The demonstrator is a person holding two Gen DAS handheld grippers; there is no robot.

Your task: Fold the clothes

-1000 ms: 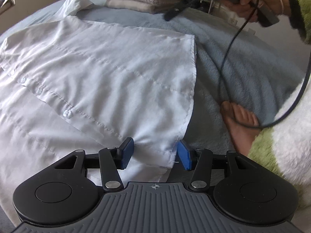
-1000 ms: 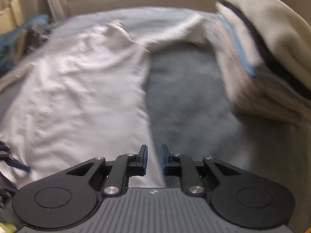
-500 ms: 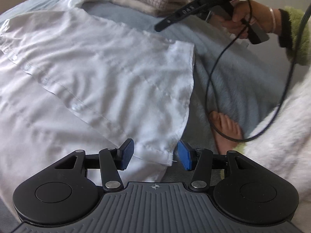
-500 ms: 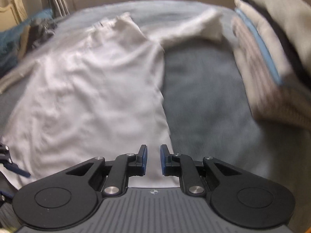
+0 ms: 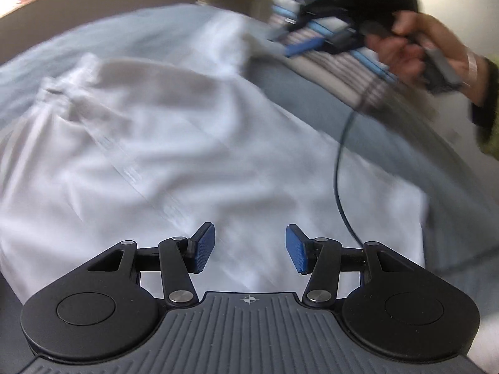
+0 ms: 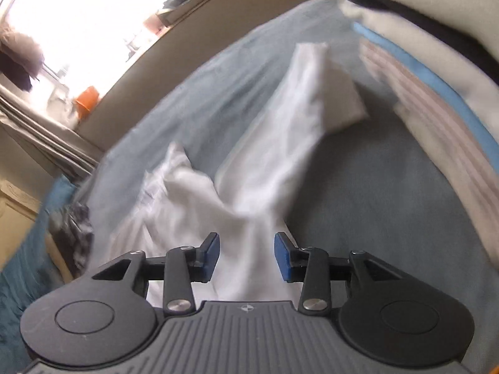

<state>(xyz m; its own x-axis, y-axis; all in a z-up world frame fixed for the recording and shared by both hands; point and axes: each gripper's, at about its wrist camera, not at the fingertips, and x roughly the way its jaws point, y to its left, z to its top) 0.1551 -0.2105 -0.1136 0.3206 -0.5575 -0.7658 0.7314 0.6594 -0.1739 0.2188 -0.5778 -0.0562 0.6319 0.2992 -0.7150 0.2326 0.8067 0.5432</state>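
Daylight enters from an overexposed window (image 6: pixel 71 31) at upper left. Both views are motion-blurred, with strong fisheye bending and dark corners at the edges.

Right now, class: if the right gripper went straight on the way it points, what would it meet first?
Most likely the white shirt: the open right gripper points along its sleeve on the blue-grey blanket. Blur leaves depth unclear.
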